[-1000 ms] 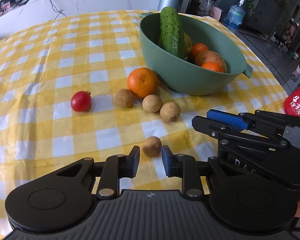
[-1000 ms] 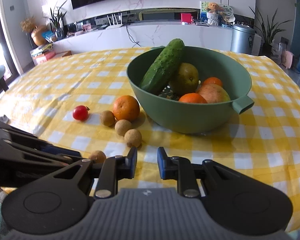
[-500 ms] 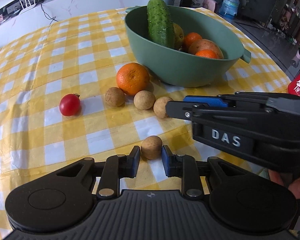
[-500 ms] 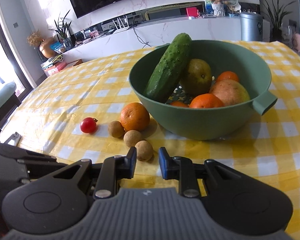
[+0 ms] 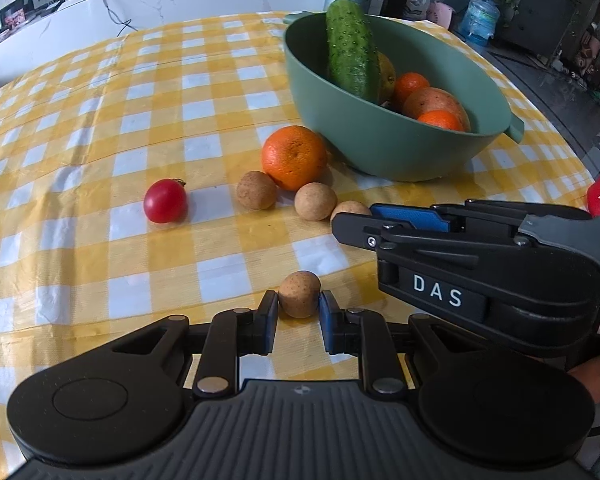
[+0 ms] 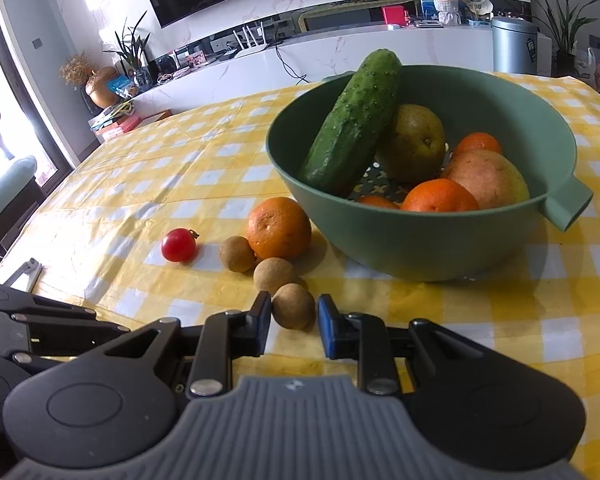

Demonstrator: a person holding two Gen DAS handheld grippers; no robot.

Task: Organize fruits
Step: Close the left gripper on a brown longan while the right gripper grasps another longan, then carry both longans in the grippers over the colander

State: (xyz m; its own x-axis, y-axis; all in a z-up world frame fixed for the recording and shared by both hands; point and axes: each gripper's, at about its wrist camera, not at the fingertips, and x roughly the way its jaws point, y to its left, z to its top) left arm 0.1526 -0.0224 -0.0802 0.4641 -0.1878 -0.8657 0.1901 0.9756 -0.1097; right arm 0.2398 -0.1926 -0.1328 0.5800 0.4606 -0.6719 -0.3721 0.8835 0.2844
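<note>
Longan on worktop, now pinched by left gripper, up from loosely bracketed. Right gripper, spread, newly straddling another longan. Ready for lifting into green bowl.

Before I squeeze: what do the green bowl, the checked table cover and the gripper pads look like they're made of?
Green bowl: looks like matte moulded plastic, with an even colour, a moulded lug handle and a perforated bottom.
Table cover: probably wipeable plastic or oilcloth, going by its glossy sheen and sharp fold creases.
Left gripper pads: blue, probably rubber or soft plastic; I cannot tell from here.
</note>
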